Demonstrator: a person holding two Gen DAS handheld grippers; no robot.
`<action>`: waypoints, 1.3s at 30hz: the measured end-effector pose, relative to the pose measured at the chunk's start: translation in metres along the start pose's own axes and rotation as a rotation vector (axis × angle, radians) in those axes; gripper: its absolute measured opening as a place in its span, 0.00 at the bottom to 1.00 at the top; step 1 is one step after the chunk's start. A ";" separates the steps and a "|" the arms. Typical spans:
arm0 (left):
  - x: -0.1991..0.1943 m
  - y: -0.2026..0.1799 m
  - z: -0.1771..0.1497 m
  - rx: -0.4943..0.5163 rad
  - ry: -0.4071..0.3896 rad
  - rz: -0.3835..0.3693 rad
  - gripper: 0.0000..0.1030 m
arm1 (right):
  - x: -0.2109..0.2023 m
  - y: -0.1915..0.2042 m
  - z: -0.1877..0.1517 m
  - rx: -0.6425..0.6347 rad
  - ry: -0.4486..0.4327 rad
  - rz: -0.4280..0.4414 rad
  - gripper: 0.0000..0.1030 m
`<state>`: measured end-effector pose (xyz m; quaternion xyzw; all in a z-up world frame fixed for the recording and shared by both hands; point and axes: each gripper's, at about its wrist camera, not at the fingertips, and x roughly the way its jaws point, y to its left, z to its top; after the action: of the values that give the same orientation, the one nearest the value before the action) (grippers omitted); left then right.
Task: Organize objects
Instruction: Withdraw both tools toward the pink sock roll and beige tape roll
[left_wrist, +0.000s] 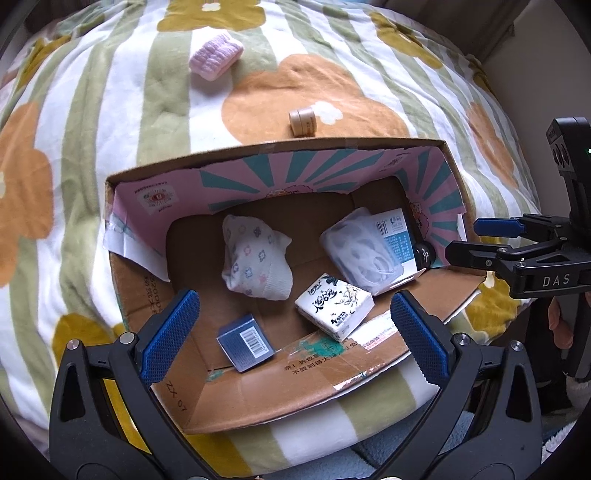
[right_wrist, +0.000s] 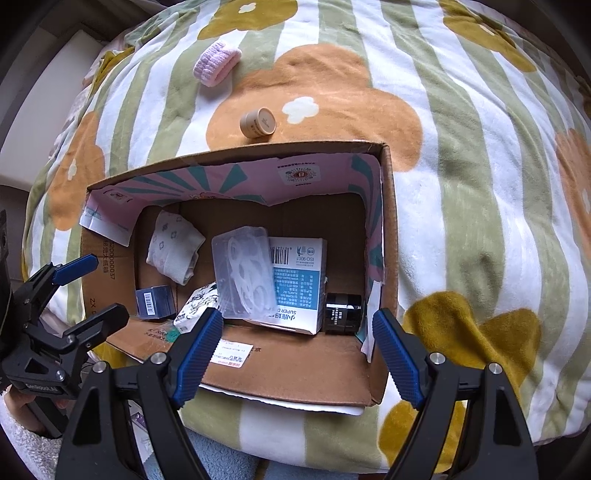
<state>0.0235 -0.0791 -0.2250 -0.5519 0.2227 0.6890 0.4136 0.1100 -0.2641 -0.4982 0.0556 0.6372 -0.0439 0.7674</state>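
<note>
An open cardboard box (left_wrist: 314, 384) (right_wrist: 295, 369) lies on a flowered blanket. Inside are patterned socks (left_wrist: 255, 254) (right_wrist: 173, 251), a tissue pack (left_wrist: 334, 304) (right_wrist: 195, 306), a small blue box (left_wrist: 245, 341) (right_wrist: 155, 301), a white-blue carton (left_wrist: 397, 236) (right_wrist: 299, 280) with a clear plastic pack (left_wrist: 360, 251) (right_wrist: 245, 273) on it, and a black jar (left_wrist: 424, 254) (right_wrist: 343, 308). Outside, beyond the box, lie a beige round jar (left_wrist: 303, 122) (right_wrist: 258, 123) and pink rolled socks (left_wrist: 216, 55) (right_wrist: 216, 62). My left gripper (left_wrist: 291, 332) (right_wrist: 88, 291) is open and empty over the box's near edge. My right gripper (right_wrist: 295, 354) (left_wrist: 465, 240) is open and empty at the box's right side.
The striped flower blanket (left_wrist: 110, 147) (right_wrist: 480, 184) covers the whole bed surface. A light blue fabric (right_wrist: 229, 458) lies below the bed's near edge. A wall (left_wrist: 535, 55) stands at the far right.
</note>
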 end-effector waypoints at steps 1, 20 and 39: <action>-0.002 0.000 0.002 0.008 -0.001 0.003 1.00 | -0.001 0.001 0.001 0.031 -0.001 -0.007 0.78; -0.069 0.035 0.087 0.136 -0.145 0.073 1.00 | -0.050 0.025 0.059 0.184 -0.120 -0.068 0.78; -0.029 0.090 0.210 0.309 -0.221 0.095 1.00 | -0.002 0.030 0.157 0.378 -0.134 -0.121 0.78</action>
<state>-0.1694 0.0214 -0.1502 -0.3918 0.3049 0.7218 0.4822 0.2661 -0.2568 -0.4667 0.1574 0.5675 -0.2123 0.7798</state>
